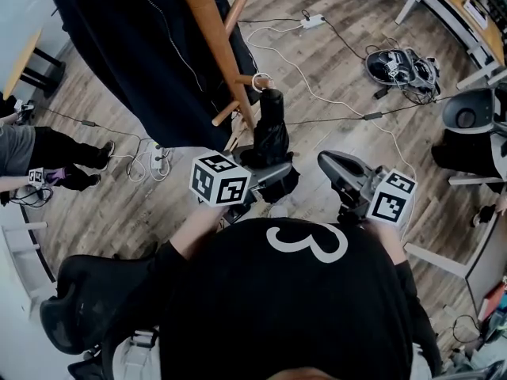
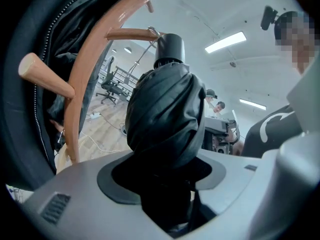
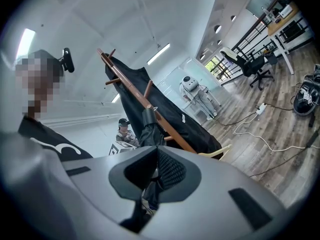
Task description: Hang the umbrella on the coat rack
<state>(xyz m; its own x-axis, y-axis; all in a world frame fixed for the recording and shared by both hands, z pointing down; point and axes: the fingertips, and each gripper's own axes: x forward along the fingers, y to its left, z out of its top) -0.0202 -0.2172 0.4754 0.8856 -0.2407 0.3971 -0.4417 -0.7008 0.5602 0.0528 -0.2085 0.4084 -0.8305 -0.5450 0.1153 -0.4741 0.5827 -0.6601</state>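
A folded black umbrella stands upright next to the wooden coat rack. Its wrist loop lies at the tip of a low peg. My left gripper is shut on the umbrella's lower part. In the left gripper view the bundled canopy fills the gap between the left gripper's jaws, with the loop over the peg. My right gripper hangs apart to the right, its jaws together and holding nothing. The right gripper view looks past the right gripper at the umbrella and rack.
A black coat hangs on the rack's left side. White and black cables with a power strip run over the wooden floor. A person sits at the left. A black office chair is near left, and gear lies at the right.
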